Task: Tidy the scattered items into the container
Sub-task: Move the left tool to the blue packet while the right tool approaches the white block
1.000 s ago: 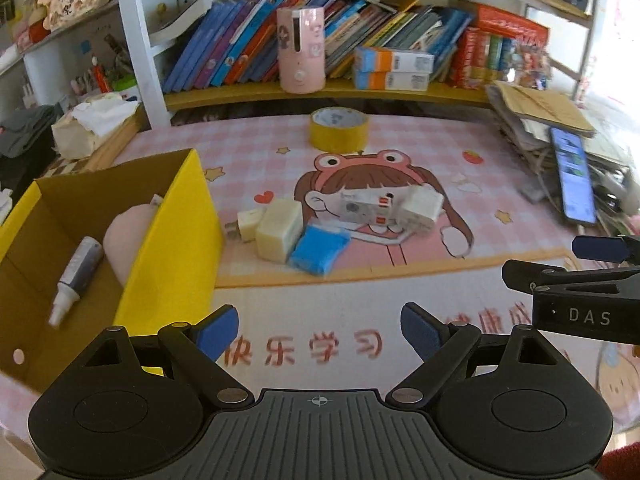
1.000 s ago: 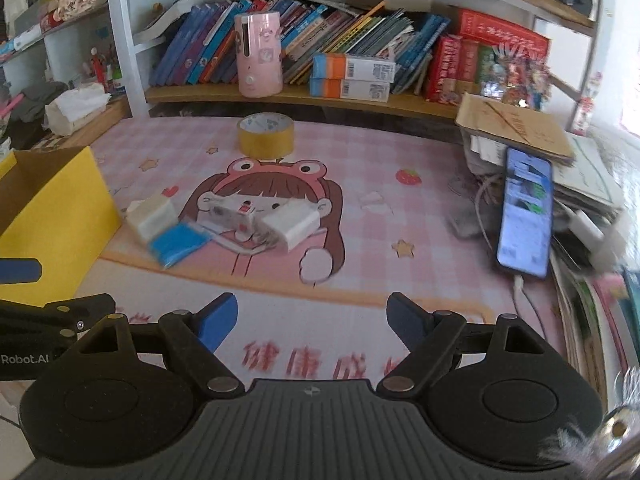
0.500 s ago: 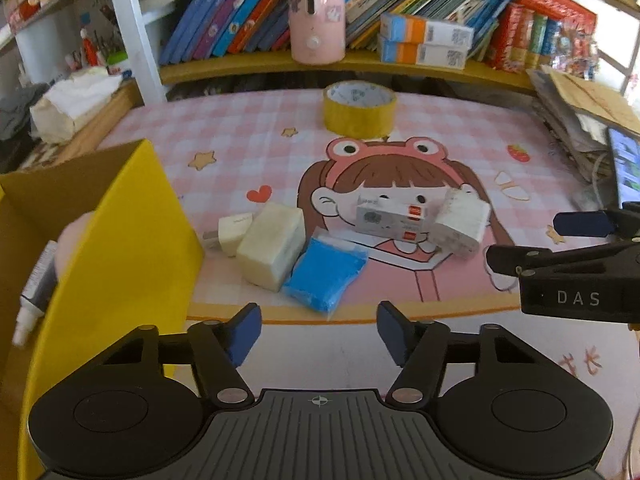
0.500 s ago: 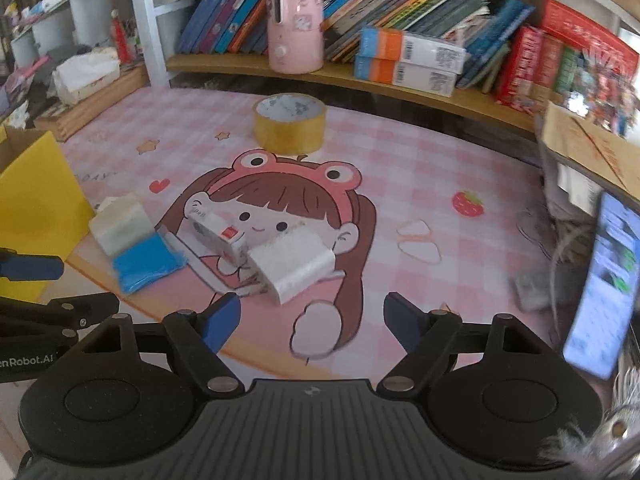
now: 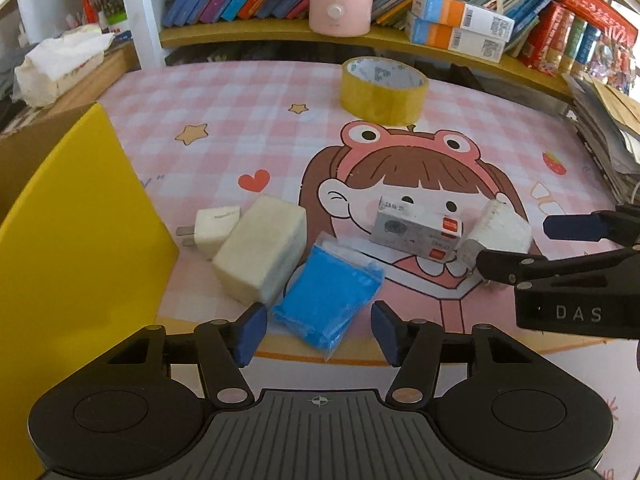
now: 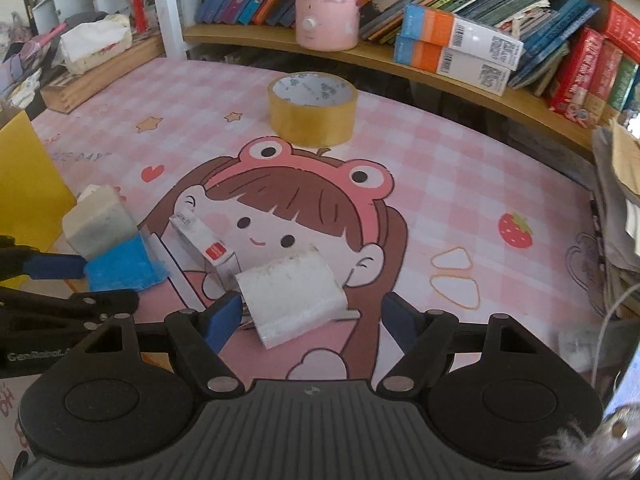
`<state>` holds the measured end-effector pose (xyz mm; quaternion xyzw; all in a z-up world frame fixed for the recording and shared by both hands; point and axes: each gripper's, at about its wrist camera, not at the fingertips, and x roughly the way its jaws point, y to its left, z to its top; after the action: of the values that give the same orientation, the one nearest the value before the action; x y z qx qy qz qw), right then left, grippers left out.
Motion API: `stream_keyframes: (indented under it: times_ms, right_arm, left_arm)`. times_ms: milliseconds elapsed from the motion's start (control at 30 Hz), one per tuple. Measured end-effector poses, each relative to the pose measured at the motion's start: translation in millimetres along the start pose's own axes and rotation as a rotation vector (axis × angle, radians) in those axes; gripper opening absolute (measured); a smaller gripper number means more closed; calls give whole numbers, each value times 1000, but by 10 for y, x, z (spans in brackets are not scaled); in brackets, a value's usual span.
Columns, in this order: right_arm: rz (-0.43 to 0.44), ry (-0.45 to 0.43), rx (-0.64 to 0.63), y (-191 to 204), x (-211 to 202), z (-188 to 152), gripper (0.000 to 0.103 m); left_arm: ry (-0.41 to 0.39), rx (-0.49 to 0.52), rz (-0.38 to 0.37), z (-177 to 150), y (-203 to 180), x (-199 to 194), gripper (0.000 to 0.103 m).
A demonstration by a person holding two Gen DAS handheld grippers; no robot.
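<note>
Both grippers closing in on the scattered pile; nothing gripped yet.

Left wrist view: left gripper (image 5: 319, 334) is now sitting much nearer the pile than a second ago, its jaws having just been narrowing, fingers half spread either side of the blue packet (image 5: 328, 296) at 12 o'clock, pads not pressing. Cream block (image 5: 260, 254) and small plug (image 5: 212, 230) are lying at 11 o'clock, the yellow container (image 5: 76, 240) standing at 9 o'clock, the right gripper (image 5: 516, 246) entering at 3 o'clock.

Right wrist view: right gripper (image 6: 316, 316) is likewise arriving closer, jaws narrowing slightly, fingers wide around the white charger (image 6: 292, 296), no contact evident. Small printed box (image 6: 204, 246) is resting at 11 o'clock. Two pickups are likely imminent; every item is remaining outside the container.
</note>
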<state>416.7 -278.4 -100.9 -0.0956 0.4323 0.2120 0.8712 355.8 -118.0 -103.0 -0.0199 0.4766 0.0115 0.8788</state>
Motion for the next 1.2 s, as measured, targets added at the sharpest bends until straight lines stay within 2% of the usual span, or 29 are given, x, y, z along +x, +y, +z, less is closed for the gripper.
stream_keyframes:
  times_ms: [167, 267, 367, 433, 533, 700, 767, 933, 1033, 1067, 1100, 1200]
  right_arm:
    - [41, 5, -13, 6, 55, 52, 75]
    - [61, 14, -22, 23, 55, 64, 74]
    - [51, 13, -19, 21, 45, 45, 72]
    - [31, 7, -5, -8, 33, 35, 72]
    - [26, 11, 0, -45, 10, 20, 72]
    - [44, 14, -16, -38, 8, 21, 72]
    - [52, 16, -19, -25, 20, 27, 72]
    - [61, 19, -41, 22, 48, 58, 72]
    - [65, 35, -17, 12, 44, 71, 72]
    - [66, 36, -10, 11, 33, 68, 73]
    - [66, 36, -7, 14, 19, 58, 74]
    - [76, 43, -13, 48, 6, 16, 77]
  left_arm:
    - [-11, 3, -3, -5, 12, 5, 56]
    - [-14, 3, 1, -27, 4, -19, 48]
    - [-8, 18, -27, -51, -23, -48, 39]
    - [-2, 47, -43, -68, -81, -67, 39]
    - [-7, 92, -20, -90, -168, -70, 39]
    - [-19, 97, -6, -51, -158, -15, 44]
    - [-24, 109, 4, -41, -157, 4, 53]
    - [-40, 113, -10, -45, -137, 18, 54]
    - [-46, 106, -23, -38, -138, 23, 48]
    - [-49, 109, -25, -36, -143, 21, 40]
    - [-51, 110, -24, -34, -145, 17, 37]
    - [-50, 104, -21, -33, -139, 12, 35]
